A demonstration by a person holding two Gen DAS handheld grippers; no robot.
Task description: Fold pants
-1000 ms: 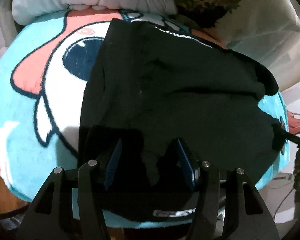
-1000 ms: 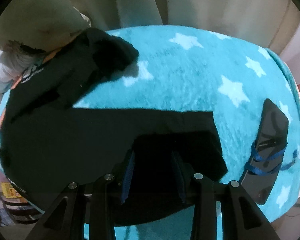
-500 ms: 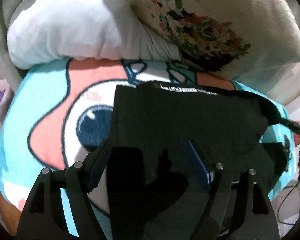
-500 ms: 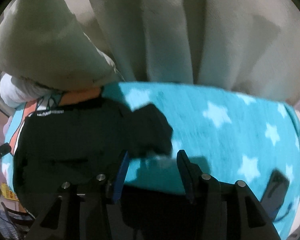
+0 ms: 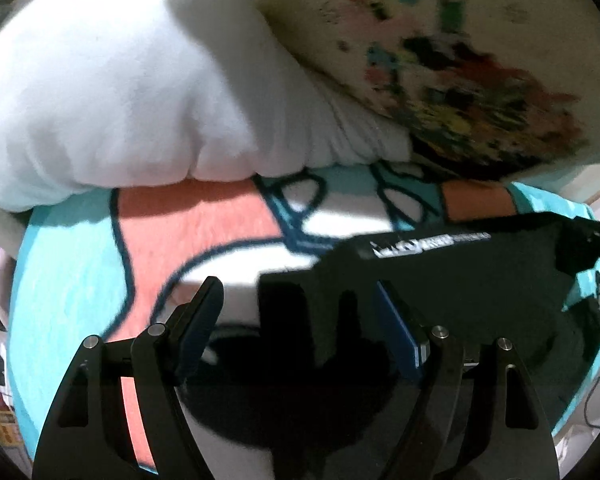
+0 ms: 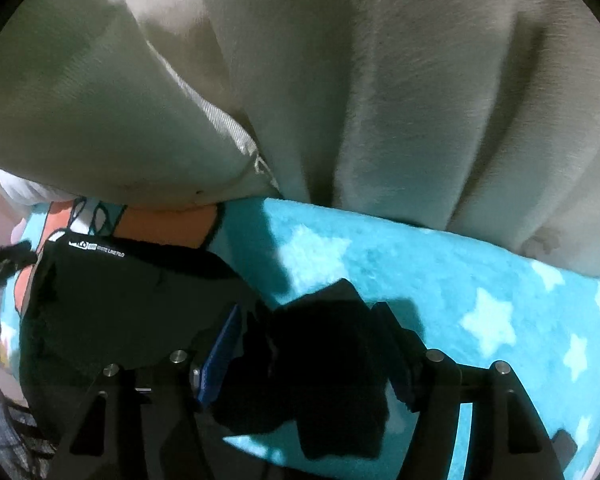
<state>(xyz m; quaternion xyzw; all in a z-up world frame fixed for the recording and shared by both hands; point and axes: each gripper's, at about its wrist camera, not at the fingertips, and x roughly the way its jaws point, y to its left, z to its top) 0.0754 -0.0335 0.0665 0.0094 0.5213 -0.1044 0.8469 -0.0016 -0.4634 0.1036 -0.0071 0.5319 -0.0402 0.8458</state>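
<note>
The black fabric pants (image 5: 480,280) lie on a turquoise plush blanket with white stars and a cartoon face (image 6: 420,264) spread over the bed. Their printed waistband sits at the far edge, close to the large white pillow (image 5: 120,92) and the cream cushion with a bright floral print (image 5: 440,40). Seen from the left tool (image 5: 300,312), the garment stretches off to the right, its long axis running sideways between the two hands. From the right tool (image 6: 308,320) it spreads leftward, with a dark bunched end right at the fingers.

The left tool's jaws stand fairly wide. Black cloth hangs in the gap, but the pads do not seem pressed on it, so I judge it loose rather than gripped. The right tool's jaws are also well apart, with a crumpled lump of the pants lying between them. Whether either pad actually pinches it I cannot tell.

Pale curtains (image 6: 380,80) hang behind the bed.
</note>
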